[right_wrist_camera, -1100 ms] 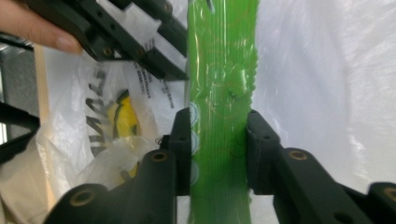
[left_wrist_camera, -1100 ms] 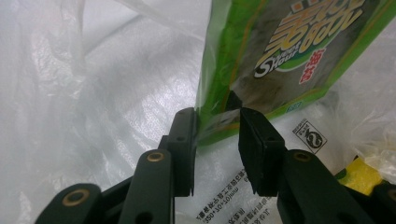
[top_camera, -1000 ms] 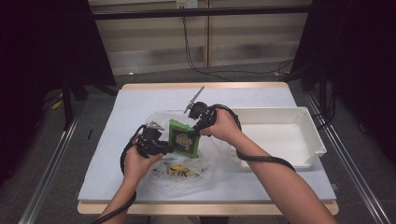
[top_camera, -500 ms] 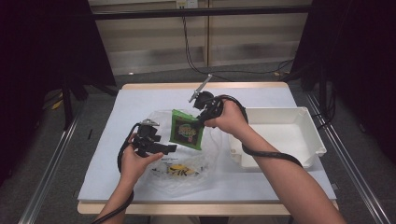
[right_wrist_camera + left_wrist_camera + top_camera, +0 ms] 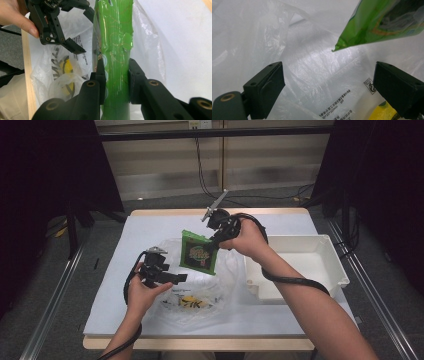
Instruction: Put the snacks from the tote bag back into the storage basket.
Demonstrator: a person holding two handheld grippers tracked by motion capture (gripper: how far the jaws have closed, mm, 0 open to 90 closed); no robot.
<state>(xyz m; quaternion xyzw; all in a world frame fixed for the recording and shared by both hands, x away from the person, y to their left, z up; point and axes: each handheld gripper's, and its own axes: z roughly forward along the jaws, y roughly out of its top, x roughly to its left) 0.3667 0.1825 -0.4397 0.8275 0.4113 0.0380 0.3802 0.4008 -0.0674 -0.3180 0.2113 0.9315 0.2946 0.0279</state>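
- The desk (image 5: 150, 227) carries everything, with a white sheet over its top.
- A white tray (image 5: 320, 267) sits at 3 o'clock on the desk, touching nothing that I hold.
- A clear plastic bag (image 5: 200, 295) lies crumpled near 6 o'clock, with a yellow-printed item inside it.
- The green snack packet (image 5: 199, 252) hangs in the air just above the bag, near the desk's middle.
- My right gripper (image 5: 115, 72) clamps that packet, its jaws pressing both faces of the packet's upper part.
- My left gripper (image 5: 329, 85) sits at 8 o'clock of the packet; its jaws have just been opening and now stand wide, with nothing between them but bag film lying beyond.
- The step, as I judge it, is drawing the packet clear of the bag and over towards the tray at 3 o'clock.
- To do it well I would keep my right grip firm but not crushing, lift until the packet's lower corner clears the film, and hold my left jaws ready to pin the bag if it clings.
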